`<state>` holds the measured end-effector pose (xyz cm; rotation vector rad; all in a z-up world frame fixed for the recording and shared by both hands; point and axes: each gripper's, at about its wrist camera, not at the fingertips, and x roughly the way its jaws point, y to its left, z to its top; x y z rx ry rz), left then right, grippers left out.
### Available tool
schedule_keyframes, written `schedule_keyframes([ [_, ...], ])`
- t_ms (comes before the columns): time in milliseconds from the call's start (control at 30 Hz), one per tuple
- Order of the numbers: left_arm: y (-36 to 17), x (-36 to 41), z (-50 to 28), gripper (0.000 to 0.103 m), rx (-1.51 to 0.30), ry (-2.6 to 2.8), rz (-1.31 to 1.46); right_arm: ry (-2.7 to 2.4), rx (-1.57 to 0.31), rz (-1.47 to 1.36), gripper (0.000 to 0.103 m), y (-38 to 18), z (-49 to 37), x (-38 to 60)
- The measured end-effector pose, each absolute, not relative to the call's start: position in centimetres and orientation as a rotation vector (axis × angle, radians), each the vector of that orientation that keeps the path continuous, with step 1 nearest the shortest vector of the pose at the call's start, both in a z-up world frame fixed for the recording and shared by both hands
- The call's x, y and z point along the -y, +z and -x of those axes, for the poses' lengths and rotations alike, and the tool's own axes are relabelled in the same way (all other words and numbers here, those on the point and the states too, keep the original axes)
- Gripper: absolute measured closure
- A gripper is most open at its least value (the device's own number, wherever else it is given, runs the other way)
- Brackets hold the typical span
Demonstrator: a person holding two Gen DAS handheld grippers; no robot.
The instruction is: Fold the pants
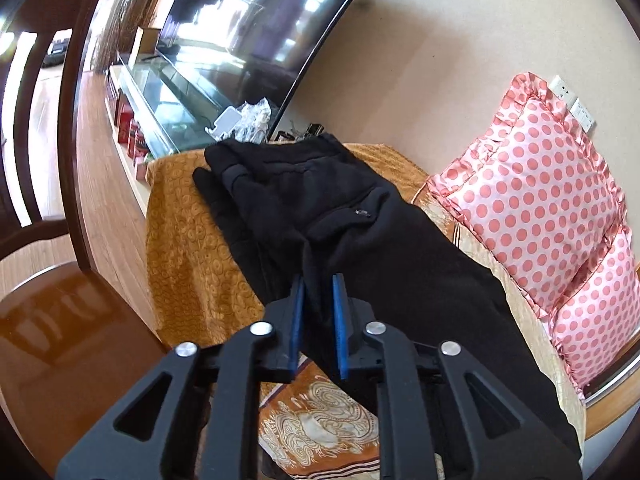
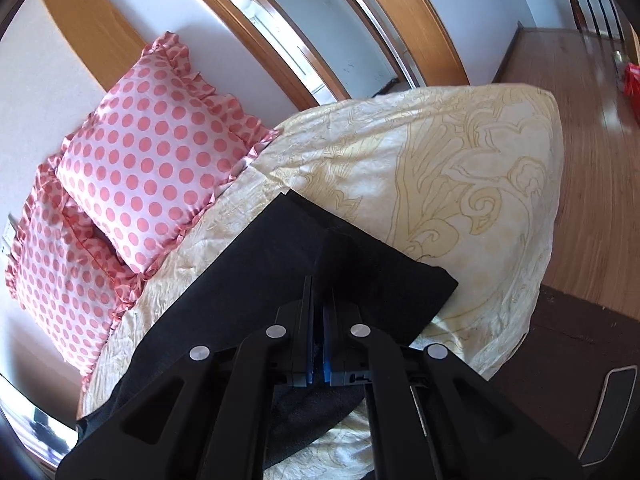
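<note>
Bedroom, daylight, bed spread with an orange patterned cover [image 1: 180,220] and a cream quilt [image 2: 460,168]; wooden floor and doorways beyond. Left gripper [image 1: 319,280], blue pads a little apart, closed around a raised ridge of black cloth between them, apparently gripping near mid-leg. Right gripper [image 2: 319,286], pads almost touching, clamped on a pinch of the same dark fabric close to the hem end. Black pants [image 1: 340,216] stretched lengthwise across the bed, waistband and a small zip pull toward the far edge in the left view, leg end lying on the quilt in the right view. Two pink polka-dot pillows [image 2: 152,160] just beside the garment, along the wall. Plastic bags and clutter [image 1: 252,120] past the waistband, near a glass-topped cabinet. Judged to be at the start of a fold, both ends held. Risks from here: only the top layer caught in either grip, leaving the lower layer behind and the fold uneven; thick fabric slipping from the left pads if lifted quickly; bed cover or quilt dragged up with the cloth; leg end swept against the pillows.
</note>
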<state>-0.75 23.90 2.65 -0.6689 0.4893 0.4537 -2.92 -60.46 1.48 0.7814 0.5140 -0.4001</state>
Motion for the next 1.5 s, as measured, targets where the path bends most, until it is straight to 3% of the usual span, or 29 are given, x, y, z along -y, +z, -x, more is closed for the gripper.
schedule_keyframes([
  [67,3.2,-23.6,1.3,0.064,-0.463,0.485,0.641,-0.400,-0.534,-0.780,0.101,1.3,2.8,60.6],
  [267,6.1,-20.2,2.6,0.035,-0.355,0.527,0.457,-0.401,-0.525,-0.770,0.101,1.6,3.1,60.5],
  [433,6.8,-15.5,0.2,0.028,-0.413,0.291,0.336,-0.419,-0.498,-0.754,0.101,2.4,4.6,60.0],
  [733,2.7,-12.7,-4.6,0.028,-0.611,0.124,0.278,-0.447,-0.554,-0.723,0.100,1.4,5.1,59.9],
  [800,2.0,-12.7,-4.6,0.028,-0.616,0.123,0.273,-0.463,-0.565,-0.691,0.091,1.8,5.3,59.5],
  [933,1.4,-12.1,-4.6,0.020,-0.602,0.107,0.234,-0.646,-0.522,-0.588,0.033,3.6,7.2,58.8],
  [1133,0.6,-10.1,-5.4,0.002,-0.593,0.108,0.118,-0.338,-0.442,-0.321,0.037,9.7,3.6,51.1],
  [1333,0.3,-9.4,-5.4,0.002,-0.569,0.138,0.067,0.479,-0.593,-0.111,0.037,12.6,-7.8,32.5],
  [1500,0.5,-9.7,-5.6,0.002,-0.574,0.145,0.098,0.827,-0.794,0.070,0.055,10.7,-15.5,17.4],
])
